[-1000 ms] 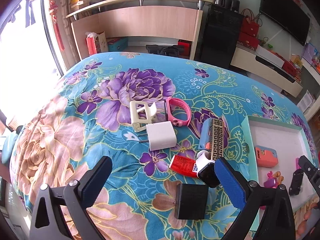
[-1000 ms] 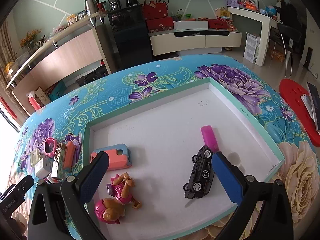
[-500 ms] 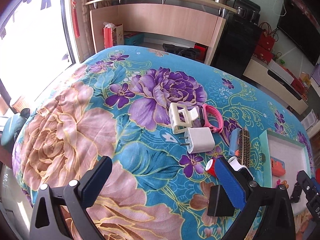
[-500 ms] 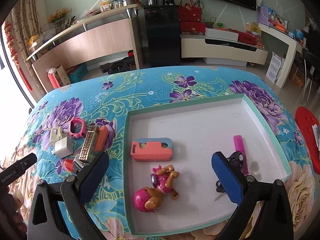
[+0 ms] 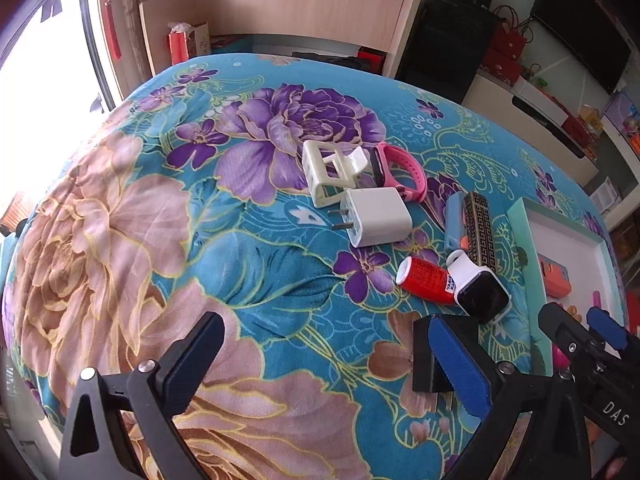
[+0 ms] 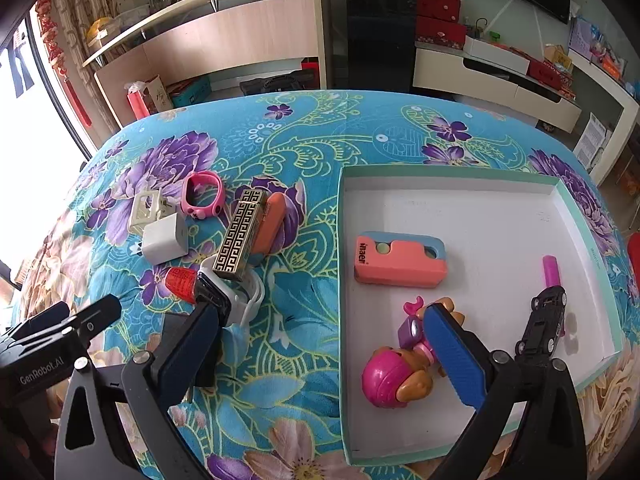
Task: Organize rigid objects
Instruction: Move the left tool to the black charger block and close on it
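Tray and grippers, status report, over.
Left gripper open, empty. Right gripper open, empty. Tray holds four items; white charger and others on cloth. Nothing blocking.

Right gripper now leftward from over the tray, nearer the black-faced watch

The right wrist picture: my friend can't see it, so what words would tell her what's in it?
An open tool hovers, holding nothing, over a white tray on a flowery blue tablecloth. In the tray lie a toy puppy, a black toy car, a pink marker and an orange and blue case. Left of the tray sit a charger, watches and small boxes.
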Demonstrator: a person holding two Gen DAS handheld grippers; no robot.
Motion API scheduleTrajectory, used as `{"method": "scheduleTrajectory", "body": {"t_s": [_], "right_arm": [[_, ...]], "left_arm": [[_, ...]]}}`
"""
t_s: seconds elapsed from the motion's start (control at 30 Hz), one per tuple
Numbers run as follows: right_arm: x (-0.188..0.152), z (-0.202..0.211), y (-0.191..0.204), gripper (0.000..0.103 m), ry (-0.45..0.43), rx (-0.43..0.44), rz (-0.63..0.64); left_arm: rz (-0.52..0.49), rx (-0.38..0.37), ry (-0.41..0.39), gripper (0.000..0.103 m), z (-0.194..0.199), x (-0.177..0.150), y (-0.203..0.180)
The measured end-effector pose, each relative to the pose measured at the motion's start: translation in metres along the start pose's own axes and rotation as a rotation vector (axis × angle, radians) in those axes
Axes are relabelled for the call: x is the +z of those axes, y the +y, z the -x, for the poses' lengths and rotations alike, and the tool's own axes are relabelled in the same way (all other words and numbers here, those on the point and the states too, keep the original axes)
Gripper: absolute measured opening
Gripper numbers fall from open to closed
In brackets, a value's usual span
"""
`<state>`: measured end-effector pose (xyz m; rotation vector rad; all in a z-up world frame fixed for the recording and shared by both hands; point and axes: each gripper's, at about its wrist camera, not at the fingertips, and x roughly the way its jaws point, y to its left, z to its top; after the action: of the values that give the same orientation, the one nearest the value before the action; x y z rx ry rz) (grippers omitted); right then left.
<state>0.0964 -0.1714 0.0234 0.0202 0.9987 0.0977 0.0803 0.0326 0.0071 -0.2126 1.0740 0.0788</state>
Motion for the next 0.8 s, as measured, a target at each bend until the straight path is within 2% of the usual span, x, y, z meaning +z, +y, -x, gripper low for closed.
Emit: {"method": "scheduleTrajectory", "body": {"t_s": [0.2, 0.47, 0.63, 0.7, 0.77, 0.8], "right_arm": [[0.002, 0.000, -0.008, 0.102, -0.004, -0.028, -0.030], [0.005, 0.007, -0.027, 0.102, -0.034, -0.038, -0.100], [0.005, 0.004, -0.027, 0.102, -0.028, -0.048, -0.091], [0.005, 0.004, -0.026, 0.102, -0.029, -0.047, -0.090], [0.005, 0.004, -0.025, 0.102, -0.036, -0.040, -0.089], [0.005, 0.005, -0.025, 0.102, -0.039, -0.038, -0.087]], "left_arm": [[-0.109, -0.022, 0.019, 0.103, -0.004, -0.008, -0.026], [-0.179, -0.067, 0.066, 0.103, -0.020, -0.015, -0.055], [-0.144, -0.038, 0.087, 0.103, -0.035, -0.015, -0.059], [-0.134, -0.002, 0.081, 0.102, -0.037, -0.015, -0.056], [-0.122, 0.012, 0.068, 0.098, -0.035, -0.013, -0.052], [-0.111, 0.008, 0.060, 0.092, -0.033, -0.012, -0.050]]}}
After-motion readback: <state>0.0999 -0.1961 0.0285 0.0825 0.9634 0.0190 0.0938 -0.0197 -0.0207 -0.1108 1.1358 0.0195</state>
